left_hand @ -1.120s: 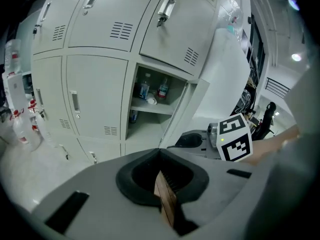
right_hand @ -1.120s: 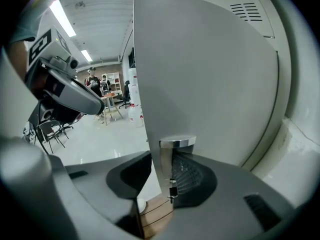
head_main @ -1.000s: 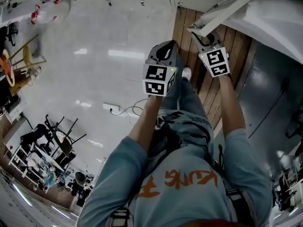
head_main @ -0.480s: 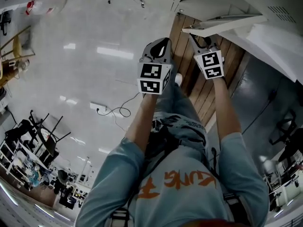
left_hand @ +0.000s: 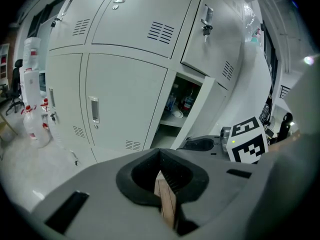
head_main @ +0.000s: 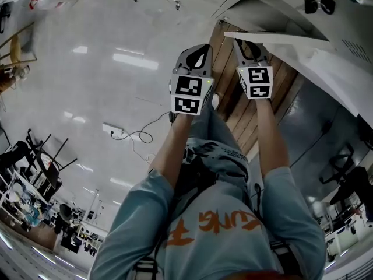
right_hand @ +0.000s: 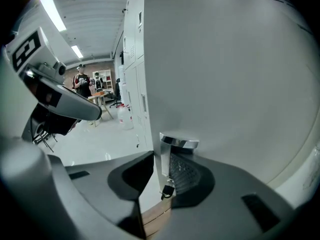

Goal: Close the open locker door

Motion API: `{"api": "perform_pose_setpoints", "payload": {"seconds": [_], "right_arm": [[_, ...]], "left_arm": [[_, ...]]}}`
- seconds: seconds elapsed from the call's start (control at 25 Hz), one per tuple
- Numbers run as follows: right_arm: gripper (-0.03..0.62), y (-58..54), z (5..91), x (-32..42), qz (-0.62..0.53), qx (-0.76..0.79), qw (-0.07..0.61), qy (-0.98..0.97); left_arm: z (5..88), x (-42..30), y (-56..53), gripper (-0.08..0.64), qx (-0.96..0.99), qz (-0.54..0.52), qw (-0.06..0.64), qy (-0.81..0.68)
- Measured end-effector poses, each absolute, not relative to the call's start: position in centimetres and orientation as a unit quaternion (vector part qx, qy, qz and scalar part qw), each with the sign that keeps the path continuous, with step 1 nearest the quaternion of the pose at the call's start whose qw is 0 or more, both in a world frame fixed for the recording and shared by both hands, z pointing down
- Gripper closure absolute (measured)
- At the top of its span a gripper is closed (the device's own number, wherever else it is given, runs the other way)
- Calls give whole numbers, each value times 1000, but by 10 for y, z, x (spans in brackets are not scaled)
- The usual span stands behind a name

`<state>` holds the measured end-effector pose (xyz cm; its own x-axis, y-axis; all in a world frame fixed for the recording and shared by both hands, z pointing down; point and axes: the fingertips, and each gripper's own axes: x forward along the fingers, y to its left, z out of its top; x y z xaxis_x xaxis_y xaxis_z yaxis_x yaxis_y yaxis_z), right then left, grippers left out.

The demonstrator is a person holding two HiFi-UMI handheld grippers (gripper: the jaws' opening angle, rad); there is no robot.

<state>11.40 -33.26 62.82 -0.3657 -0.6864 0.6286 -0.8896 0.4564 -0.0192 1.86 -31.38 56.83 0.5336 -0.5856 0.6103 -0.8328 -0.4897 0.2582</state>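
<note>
Big grey locker bank (left_hand: 125, 99) fills the wall ahead of me, every door flush but one, and there's the gap, an open compartment (left_hand: 182, 109) with what look like bottles (left_hand: 187, 99) on its shelf. The open locker door (right_hand: 225, 74) stands swung well out from the bank, its flat face filling my right gripper view and its free edge coming straight at me. That's why I'm standing close on the wooden floor strip (head_main: 233, 98) with both arms reaching forward side by side. My right claw (right_hand: 165, 166) is lined up on that free edge: the chrome handle (right_hand: 177, 144) stands between the jaws, which have just been closing in, ribbed pad tucked close behind it, a sliver of daylight on the other side, so I'd say not biting yet. A small key (right_hand: 167, 189) dangles just under the handle. My left claw (left_hand: 160, 156) is pinched together on nothing, held just beside the right as a spare. I reckon a firm hold there is what lets me swing the door home.
</note>
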Motion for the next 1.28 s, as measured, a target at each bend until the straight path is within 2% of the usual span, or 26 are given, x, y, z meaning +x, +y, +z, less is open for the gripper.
{"api": "perform_pose_setpoints", "payload": {"seconds": [0.76,1.28], "right_arm": [[518,-405,633,124,197,583,221,-757],[535,-442,636,137,192,623,218,-726]], "left_arm": [[574,22,-365,541,844,229,242,-420],[571,19,-384,541,838,215,250,-435]]}}
